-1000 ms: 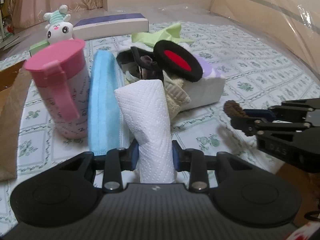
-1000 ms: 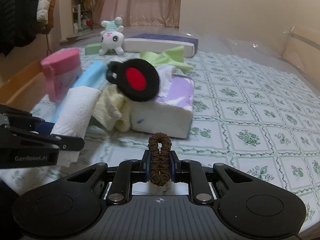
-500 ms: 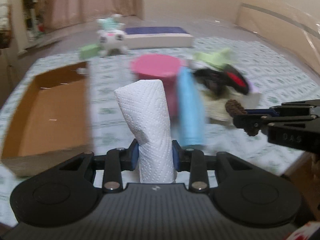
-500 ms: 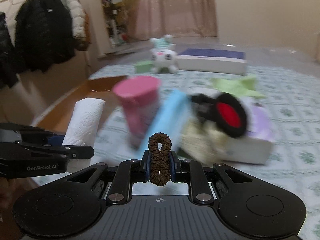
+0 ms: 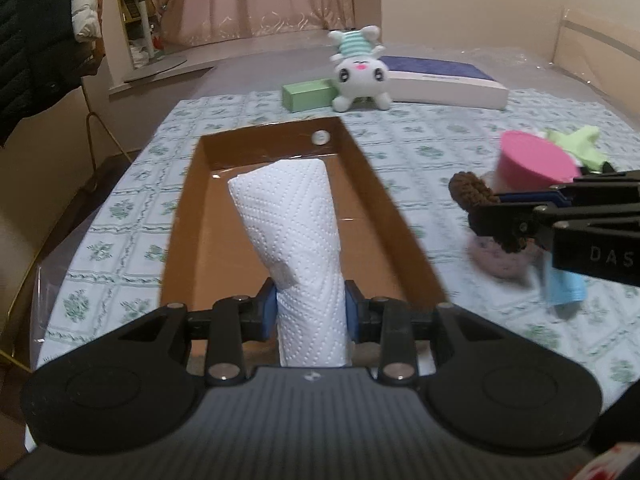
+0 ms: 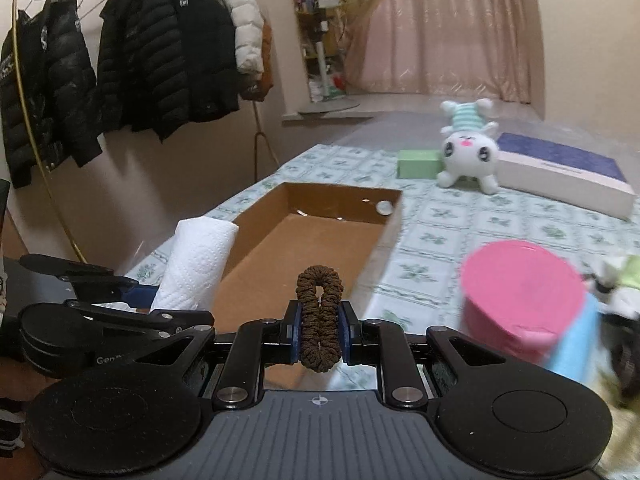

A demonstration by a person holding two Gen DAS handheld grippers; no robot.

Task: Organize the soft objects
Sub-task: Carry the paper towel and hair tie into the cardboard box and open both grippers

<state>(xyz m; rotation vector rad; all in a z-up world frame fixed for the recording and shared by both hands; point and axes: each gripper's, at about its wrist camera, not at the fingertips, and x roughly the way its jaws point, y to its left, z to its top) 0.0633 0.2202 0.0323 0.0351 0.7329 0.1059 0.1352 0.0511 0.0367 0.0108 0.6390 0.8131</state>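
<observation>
My left gripper (image 5: 311, 314) is shut on a white paper towel roll (image 5: 294, 240) and holds it above the near end of an open brown cardboard box (image 5: 400, 224). My right gripper (image 6: 319, 326) is shut on a brown hair scrunchie (image 6: 319, 316), to the right of the box. The right gripper (image 5: 520, 220) with the scrunchie (image 5: 474, 194) shows at the right of the left wrist view. The left gripper and roll (image 6: 196, 268) show at the left of the right wrist view, beside the box (image 6: 320, 232).
A pink-lidded cup (image 6: 520, 296) and a blue pack (image 6: 576, 352) stand right of the box. A white plush bunny (image 5: 360, 74), a green box (image 5: 308, 94) and a flat white-and-blue box (image 5: 444, 84) lie at the far edge. Coats hang on a rack (image 6: 120, 64) left of the table.
Both grippers have swung left, away from the pile of soft things, and now face the cardboard box. Each still holds its item.
</observation>
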